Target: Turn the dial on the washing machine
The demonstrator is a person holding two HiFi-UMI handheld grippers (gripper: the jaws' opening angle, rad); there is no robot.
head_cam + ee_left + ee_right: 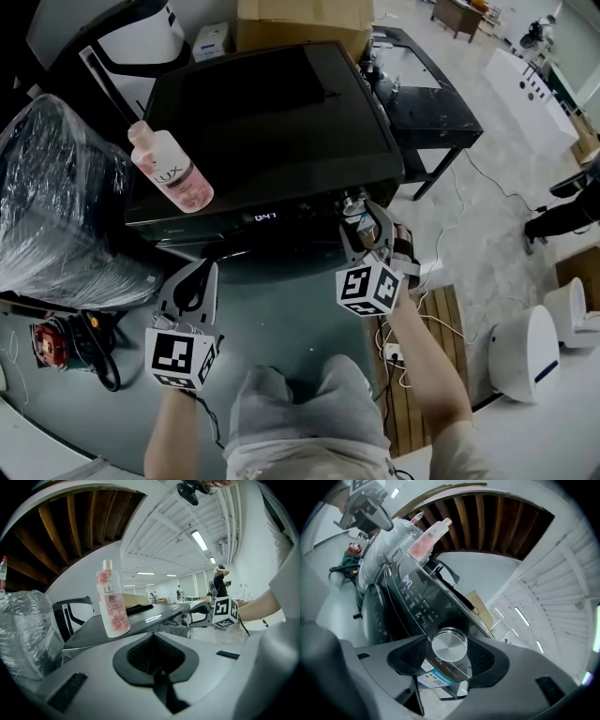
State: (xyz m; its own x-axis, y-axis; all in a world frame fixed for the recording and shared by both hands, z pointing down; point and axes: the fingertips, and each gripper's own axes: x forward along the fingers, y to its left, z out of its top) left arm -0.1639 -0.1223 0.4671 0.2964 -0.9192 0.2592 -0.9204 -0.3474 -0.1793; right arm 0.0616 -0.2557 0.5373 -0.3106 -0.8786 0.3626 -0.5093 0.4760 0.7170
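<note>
The black top-loading washing machine (272,103) fills the middle of the head view, its display (266,217) lit on the front panel. At the panel's right end is the silver dial (352,203), and my right gripper (361,223) is around it. In the right gripper view the dial (449,644) sits between the two black pads (407,657) with small gaps on both sides, so the right gripper (449,660) is open. My left gripper (197,274) hangs low in front of the machine's left part, shut and empty (157,667).
A pink-and-white bottle (173,173) stands on the lid's front left corner. A plastic-wrapped bundle (56,197) lies to the left, with tools and cables (66,342) on the floor. A cardboard box (300,23) and a black table (422,94) stand behind. A wooden pallet (441,319) lies right.
</note>
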